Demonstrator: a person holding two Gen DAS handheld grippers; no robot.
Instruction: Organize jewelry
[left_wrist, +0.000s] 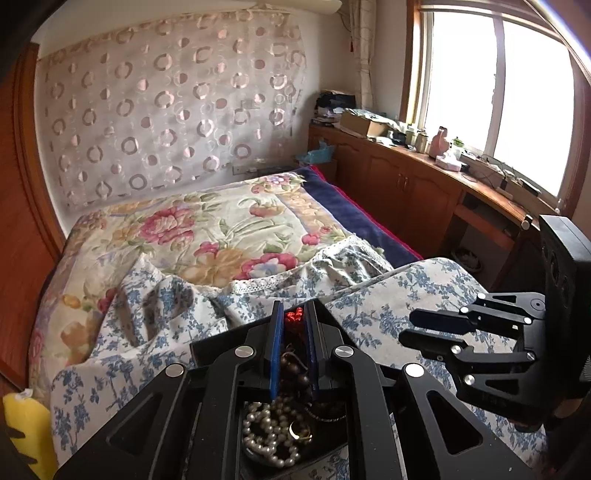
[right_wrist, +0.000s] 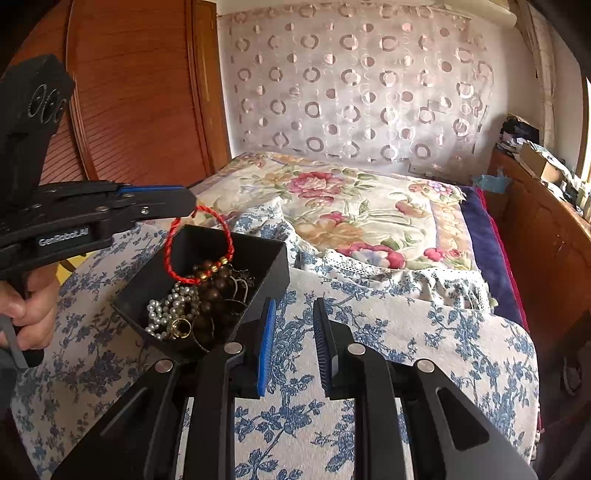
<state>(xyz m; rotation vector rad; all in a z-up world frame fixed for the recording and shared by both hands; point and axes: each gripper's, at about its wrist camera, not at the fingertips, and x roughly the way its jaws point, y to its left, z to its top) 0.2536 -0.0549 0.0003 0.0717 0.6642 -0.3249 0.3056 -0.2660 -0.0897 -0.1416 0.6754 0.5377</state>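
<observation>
Right tool (right_wrist: 293, 343): nearest the lens; blue pads parted, nothing between them; hangs over the blue-flowered bedcover (right_wrist: 424, 332), just right of the tray.
Left tool (right_wrist: 192, 201): pads clamped together on the red braided cord bracelet (right_wrist: 173, 240); a hand (right_wrist: 31, 317) grips its handle at the left edge.
Bracelet position: top of the loop pinched at the tool tips; the loop hangs down into the black tray (right_wrist: 269, 266); its lower, beaded end touches the heap inside.
Bracelet look: twisted red cord, thin and limp, with a short run of gold and dark brown beads at the bottom.
Tray contents: white pearl strand (left_wrist: 271, 432), dark wooden bead string (right_wrist: 207, 291), a gold ring (right_wrist: 181, 326), fine wire pieces; all tangled in one corner.
Tray position: rests on the bedcover, on the bed.
Step in hand (judged): drawing the red bracelet clear of the heap.
Technique: lift slowly and straight; check the beaded end for snags on the wire pieces; right tool is free to steady the tray wall if it shifts.
</observation>
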